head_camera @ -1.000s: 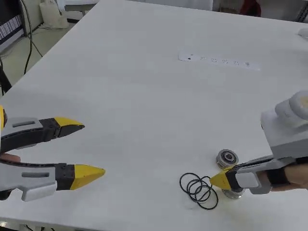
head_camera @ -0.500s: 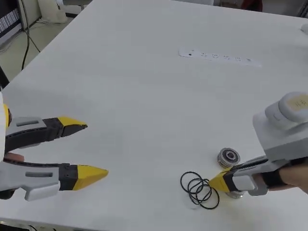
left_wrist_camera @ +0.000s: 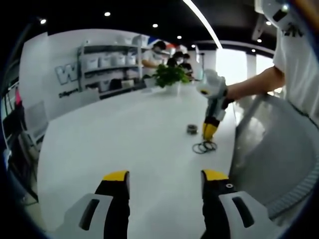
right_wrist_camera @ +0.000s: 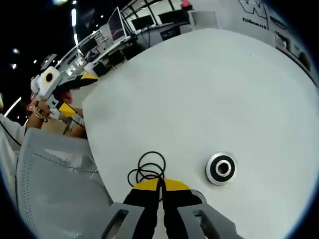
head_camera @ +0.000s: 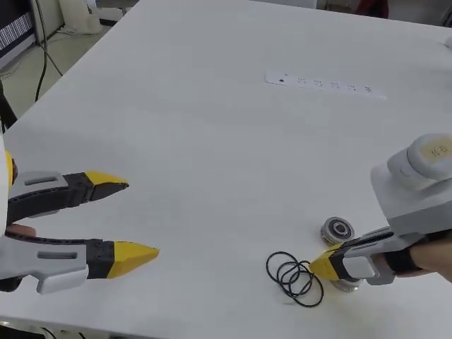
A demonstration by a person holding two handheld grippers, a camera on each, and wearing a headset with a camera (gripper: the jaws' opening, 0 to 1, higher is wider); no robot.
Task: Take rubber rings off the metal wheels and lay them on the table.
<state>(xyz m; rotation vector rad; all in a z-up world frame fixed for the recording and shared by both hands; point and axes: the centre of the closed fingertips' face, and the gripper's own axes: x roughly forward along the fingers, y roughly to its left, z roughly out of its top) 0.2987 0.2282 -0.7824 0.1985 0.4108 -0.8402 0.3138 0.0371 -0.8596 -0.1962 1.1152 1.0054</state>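
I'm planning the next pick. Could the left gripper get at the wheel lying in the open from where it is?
Probably yes. The left gripper is open, and bare table lies between it and the wheel. The shut right gripper beside it may crowd the approach.

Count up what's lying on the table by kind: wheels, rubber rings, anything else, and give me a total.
Metal wheels: 2, one in the open, one partly hidden under the right gripper.
Black rubber rings: about 4, overlapping in a pile, exact count unclear.
Power strip: 1.
Total: about 7.
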